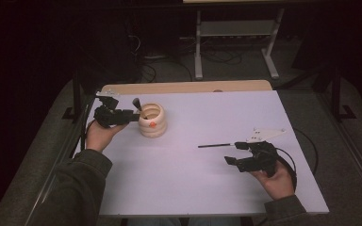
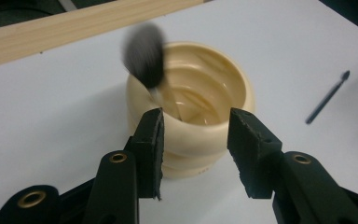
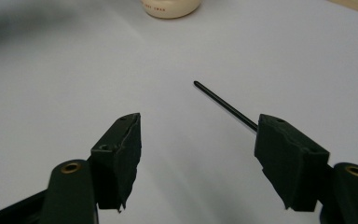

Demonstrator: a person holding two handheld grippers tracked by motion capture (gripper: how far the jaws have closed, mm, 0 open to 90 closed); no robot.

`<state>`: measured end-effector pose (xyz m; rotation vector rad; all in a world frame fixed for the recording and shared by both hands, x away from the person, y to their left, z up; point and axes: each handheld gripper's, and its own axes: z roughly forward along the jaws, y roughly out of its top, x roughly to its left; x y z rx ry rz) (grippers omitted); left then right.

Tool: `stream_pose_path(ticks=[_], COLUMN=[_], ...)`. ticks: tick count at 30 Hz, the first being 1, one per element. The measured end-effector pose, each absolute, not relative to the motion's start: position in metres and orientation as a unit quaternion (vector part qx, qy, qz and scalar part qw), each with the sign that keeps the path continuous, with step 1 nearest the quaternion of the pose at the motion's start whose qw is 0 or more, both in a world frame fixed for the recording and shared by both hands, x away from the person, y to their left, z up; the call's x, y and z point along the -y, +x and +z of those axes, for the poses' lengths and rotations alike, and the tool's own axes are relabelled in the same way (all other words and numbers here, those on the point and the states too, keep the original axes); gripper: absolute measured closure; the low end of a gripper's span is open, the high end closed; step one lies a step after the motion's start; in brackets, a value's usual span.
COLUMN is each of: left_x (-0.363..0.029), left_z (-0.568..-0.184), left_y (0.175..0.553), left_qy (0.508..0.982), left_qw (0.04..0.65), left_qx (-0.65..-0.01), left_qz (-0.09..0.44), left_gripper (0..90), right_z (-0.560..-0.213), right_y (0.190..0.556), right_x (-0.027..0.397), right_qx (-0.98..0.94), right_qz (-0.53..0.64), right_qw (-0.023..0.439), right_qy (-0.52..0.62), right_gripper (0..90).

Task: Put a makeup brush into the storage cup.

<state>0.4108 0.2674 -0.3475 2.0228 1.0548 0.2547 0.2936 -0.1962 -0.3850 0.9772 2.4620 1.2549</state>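
Left gripper view has the left gripper (image 2: 196, 154) nearest, its jaws spread with nothing between the pads; no pad presses on anything. Just beyond the tips stands the cream ribbed holder (image 2: 191, 116), upright on the white table (image 2: 51, 121). A makeup brush (image 2: 145, 58) leans inside the holder against its rim on the picture's left, its dark bristle head up and blurred. Past the holder to the right, well apart from it, a thin black brush (image 2: 327, 98) lies flat on the table.

From the high view, the left hand (image 1: 101, 136) rests at the table's left edge and holds its gripper level, pointing at the holder (image 1: 152, 120). Well to the right of the holder and nearer the person, the right gripper (image 1: 238, 153) is held low by the right hand (image 1: 279, 181), jaws spread and empty, pointing toward the holder. The thin brush (image 1: 215, 145) lies just at its far jaw.
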Motion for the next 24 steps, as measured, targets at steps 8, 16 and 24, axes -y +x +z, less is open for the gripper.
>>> stream_pose_path(ticks=[8, 16, 24], left_x=[-0.264, -0.258, -0.252], left_z=[-0.351, -0.349, -0.345], left_y=[0.404, 0.399, 0.391], left_qy=[0.807, 0.818, 0.82], left_qw=[0.422, 0.415, 0.422], left_qx=[-0.403, -0.388, -0.375], left_qz=[0.089, 0.092, 0.094], left_gripper=[55.7, 55.2, 53.6], right_z=[-0.387, -0.386, -0.387], right_y=[0.296, 0.296, 0.295], right_x=[0.202, 0.209, 0.216], right_qx=[-0.832, -0.831, -0.833], right_qz=[0.422, 0.422, 0.414], right_qw=[0.107, 0.112, 0.112], right_qy=[0.342, 0.344, 0.349], right_gripper=[30.7, 29.3, 29.3])
